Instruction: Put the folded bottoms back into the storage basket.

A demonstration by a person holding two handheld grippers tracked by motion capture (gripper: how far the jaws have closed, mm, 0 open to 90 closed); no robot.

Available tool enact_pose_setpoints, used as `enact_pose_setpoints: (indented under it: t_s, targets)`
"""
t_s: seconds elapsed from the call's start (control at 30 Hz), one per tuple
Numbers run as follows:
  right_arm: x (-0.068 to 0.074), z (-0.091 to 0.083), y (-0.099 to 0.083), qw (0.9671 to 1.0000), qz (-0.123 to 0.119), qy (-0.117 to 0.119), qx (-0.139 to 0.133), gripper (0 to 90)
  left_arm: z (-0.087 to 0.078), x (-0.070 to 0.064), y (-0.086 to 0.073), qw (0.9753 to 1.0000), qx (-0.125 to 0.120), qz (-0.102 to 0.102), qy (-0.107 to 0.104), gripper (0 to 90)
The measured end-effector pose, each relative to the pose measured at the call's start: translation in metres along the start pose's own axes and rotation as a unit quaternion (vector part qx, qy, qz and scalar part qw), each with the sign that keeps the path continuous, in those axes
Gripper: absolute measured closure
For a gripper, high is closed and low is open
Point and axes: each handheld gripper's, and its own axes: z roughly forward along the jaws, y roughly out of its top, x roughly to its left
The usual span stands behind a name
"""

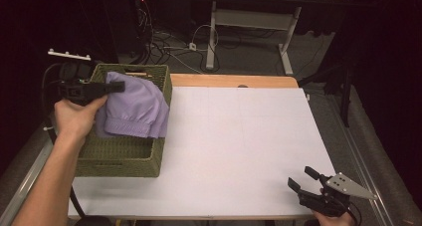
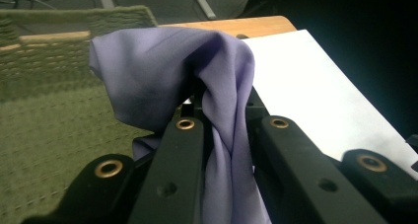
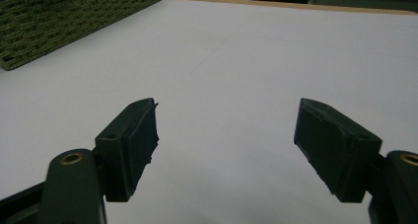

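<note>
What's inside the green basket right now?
A purple cloth, pinched by the left gripper, hangs over the basket. A wooden strip shows at its back. The cloth hides the bottom.

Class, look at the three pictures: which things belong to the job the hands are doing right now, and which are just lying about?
Part of the job:
- purple cloth, pinched in the left gripper
- green woven basket, with the cloth lifted over it
- white table top
- right gripper, open, empty, waiting near the table's front edge

Just lying about:
- cables on the floor
- desk frame behind the table

Lilac cloth [image 1: 137, 106]; olive woven basket [image 1: 124, 159]; white table [image 1: 239, 146]; black claws.
</note>
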Motion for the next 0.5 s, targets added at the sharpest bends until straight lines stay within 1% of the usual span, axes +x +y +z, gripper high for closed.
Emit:
enact_pose_setpoints:
  t_s: [0.1,0.13,0.17,0.3,0.5]
  targets:
    - [0.0,0.0,0.0,1.0,-0.001,0.0,0.001,25.0,-0.004,0.006,-0.002,1.0,-0.003,-0.002,0.005,82.4]
    - [0.0,0.0,0.0,1.0,0.0,-0.002,0.001,25.0,-0.006,0.009,-0.002,0.9999,-0.004,-0.002,0.012,82.4]
    - [0.0,0.0,0.0,1.0,-0.001,-0.002,0.0,25.0,-0.007,0.011,-0.003,0.9999,-0.005,-0.004,0.013,82.4]
    - [0.0,-0.001,0.0,1.0,0.0,-0.002,0.001,25.0,-0.006,0.017,-0.005,0.9998,-0.004,-0.011,0.018,82.4]
    - [0.0,0.0,0.0,1.0,0.001,-0.001,0.001,24.9,-0.005,0.022,-0.006,0.9995,-0.005,-0.015,0.027,82.3]
